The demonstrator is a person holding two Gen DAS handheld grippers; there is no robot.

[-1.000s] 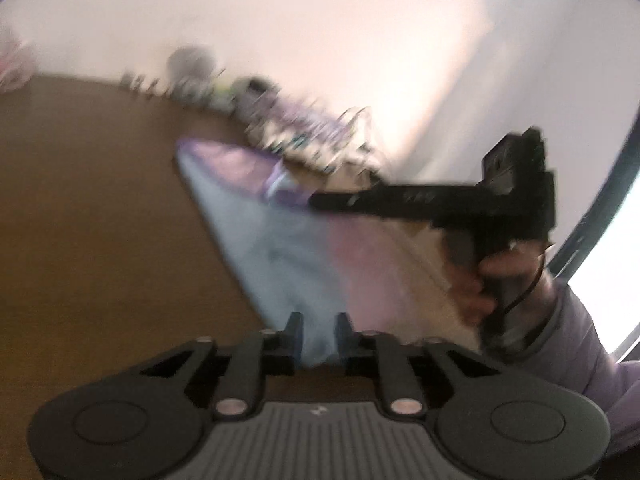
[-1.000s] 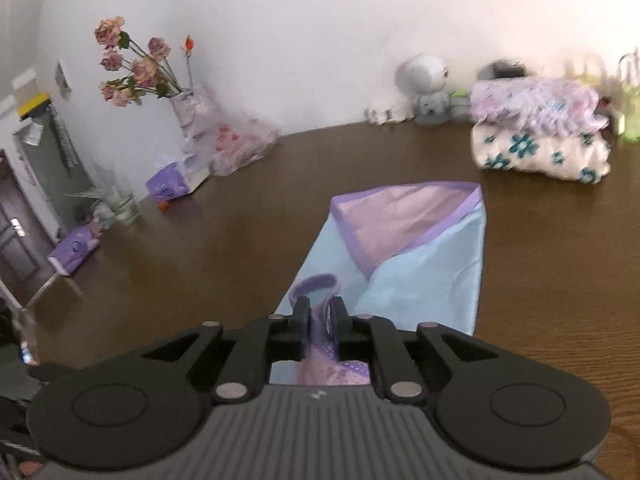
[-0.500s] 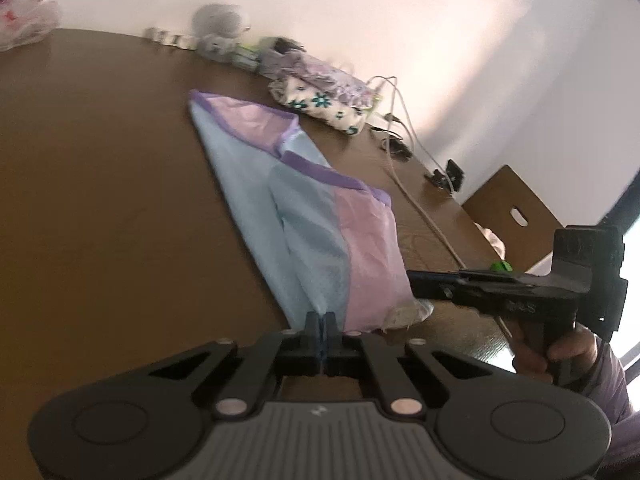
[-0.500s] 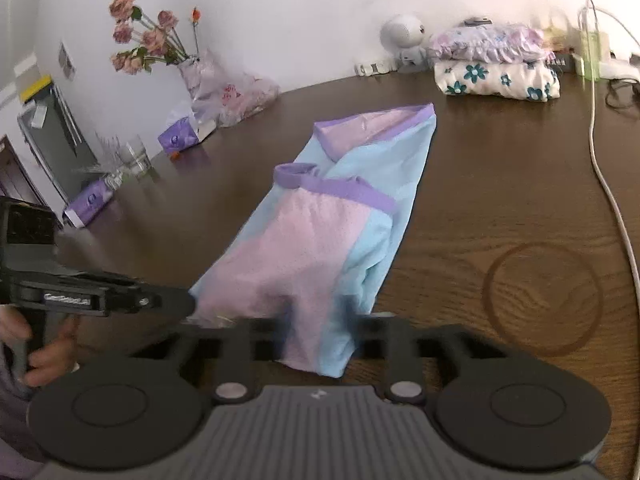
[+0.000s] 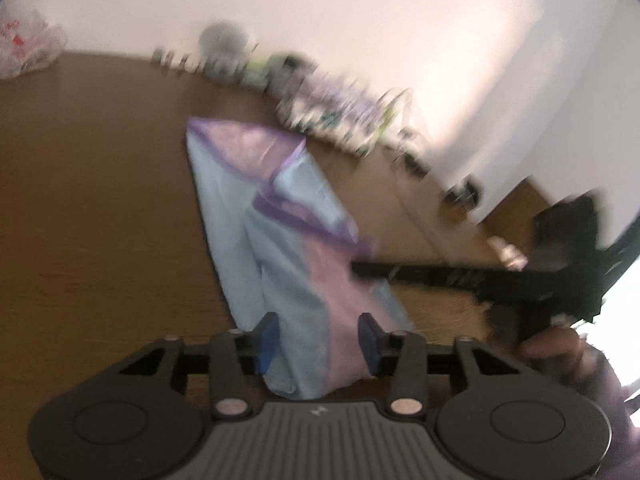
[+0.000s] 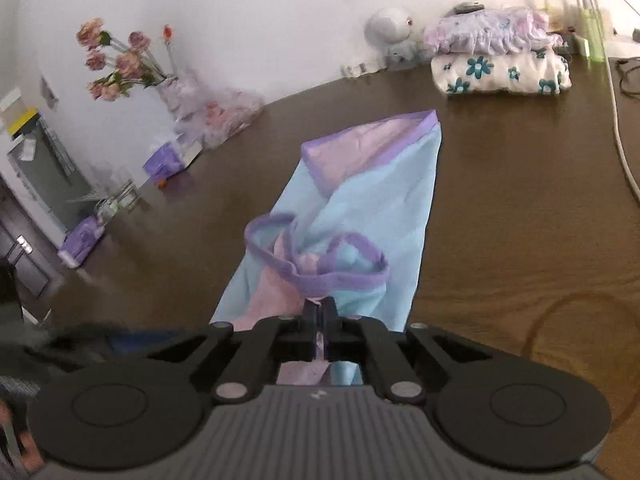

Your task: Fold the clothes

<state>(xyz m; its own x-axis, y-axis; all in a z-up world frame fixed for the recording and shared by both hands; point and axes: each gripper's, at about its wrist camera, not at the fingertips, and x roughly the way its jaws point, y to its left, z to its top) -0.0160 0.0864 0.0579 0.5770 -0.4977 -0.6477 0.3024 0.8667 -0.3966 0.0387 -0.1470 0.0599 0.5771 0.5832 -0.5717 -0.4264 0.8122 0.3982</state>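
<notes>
A light-blue and pink garment point(image 5: 288, 248) with purple trim lies lengthwise on the brown table point(image 5: 80, 200). My left gripper point(image 5: 318, 338) is open, and the garment's near end lies between its blue-padded fingers point(image 5: 266, 336). In the right wrist view, my right gripper point(image 6: 320, 310) is shut on a bunched purple hem of the garment point(image 6: 360, 200) and holds it a little above the rest. The left wrist view shows the right gripper point(image 5: 440, 272) reaching in from the right, blurred, with its tip at the garment's purple band.
A stack of folded clothes point(image 6: 500, 68) and a plush toy point(image 6: 390, 38) sit by the far wall. A vase of flowers point(image 6: 120, 60), plastic bags and purple packs point(image 6: 164, 160) stand at the left. A white cable point(image 6: 618, 132) runs along the right.
My left gripper was shut half a second ago and now stands open. My right gripper, open then, has shut on the purple hem and raised it.
</notes>
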